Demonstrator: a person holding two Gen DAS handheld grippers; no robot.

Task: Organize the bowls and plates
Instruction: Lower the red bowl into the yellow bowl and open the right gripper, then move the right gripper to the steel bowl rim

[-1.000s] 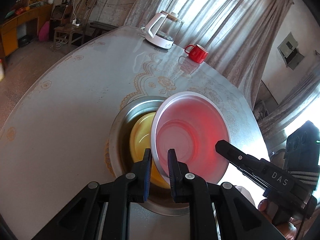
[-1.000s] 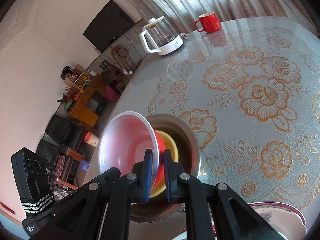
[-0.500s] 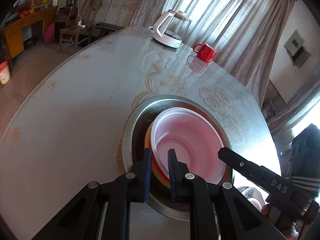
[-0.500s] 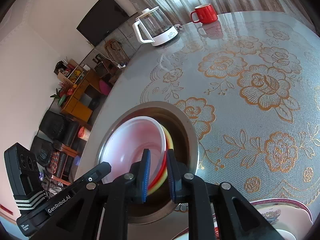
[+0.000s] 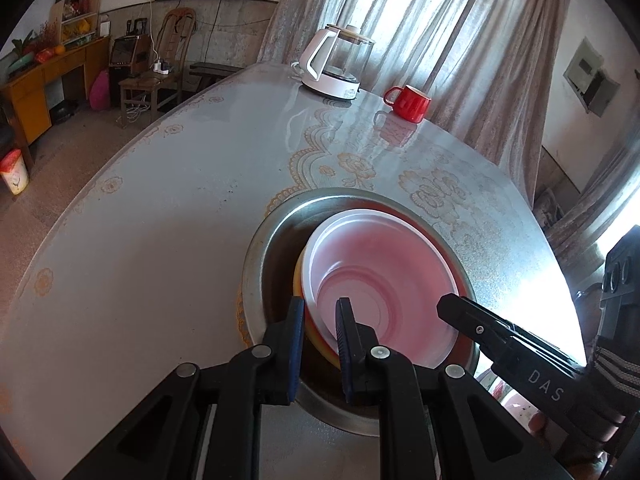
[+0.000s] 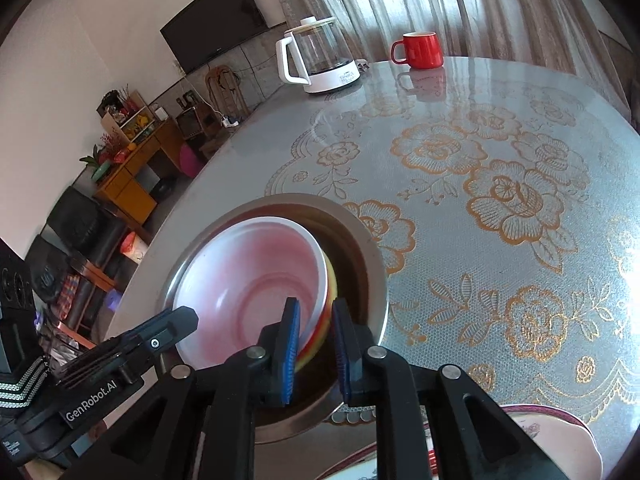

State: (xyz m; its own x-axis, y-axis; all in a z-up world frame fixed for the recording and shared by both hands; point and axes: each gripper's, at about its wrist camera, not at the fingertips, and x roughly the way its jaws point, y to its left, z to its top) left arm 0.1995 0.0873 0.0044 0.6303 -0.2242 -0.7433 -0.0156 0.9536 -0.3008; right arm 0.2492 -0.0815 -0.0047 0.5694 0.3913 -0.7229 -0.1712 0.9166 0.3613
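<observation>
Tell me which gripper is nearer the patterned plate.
Right. The right gripper is beside the patterned plate; the left gripper is at the steel basin's far side from it.

We found the bowl [image 5: 380, 280] nested in the basin [image 5: 276, 240]; kettle [image 5: 336, 64] and mug [image 5: 408, 98] stood at twelve o'clock.

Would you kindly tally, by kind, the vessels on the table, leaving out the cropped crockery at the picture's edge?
Nested bowls: 3 (white bowl, red bowl, yellow bowl)
metal basin: 1
glass kettle: 1
red mug: 1
Total: 6
</observation>
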